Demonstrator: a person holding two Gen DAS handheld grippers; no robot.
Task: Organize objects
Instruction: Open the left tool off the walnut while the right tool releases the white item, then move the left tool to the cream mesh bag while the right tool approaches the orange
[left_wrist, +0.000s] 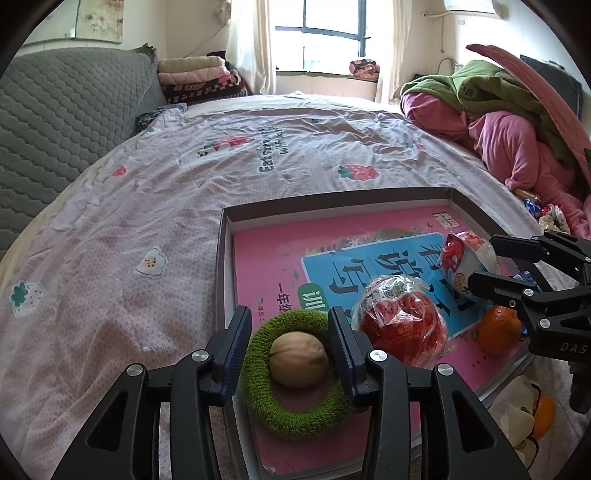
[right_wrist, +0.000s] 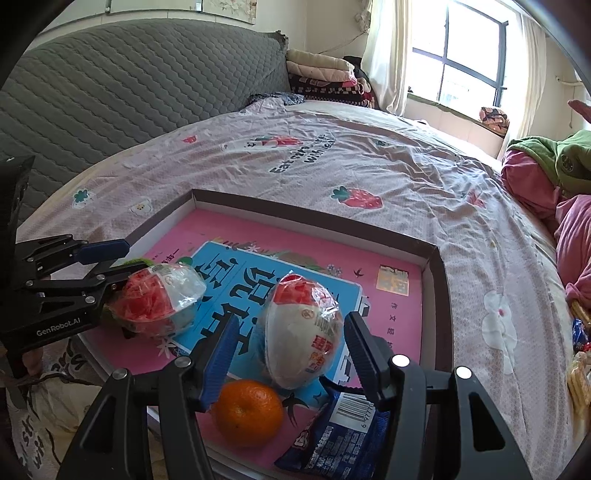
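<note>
Both grippers sit over the shallow box (left_wrist: 466, 206) on the bed (left_wrist: 155, 221), each having apparently just let something go. The left gripper (left_wrist: 290, 354) has jaws open astride the green ring (left_wrist: 295, 417) cradling a walnut (left_wrist: 298, 364), pads clear. The right gripper (right_wrist: 291, 350) stands open around the wrapped snack (right_wrist: 303, 332), a tangerine (right_wrist: 248, 409) at its seven o'clock. Next likely: withdraw and fetch another loose item.
</note>
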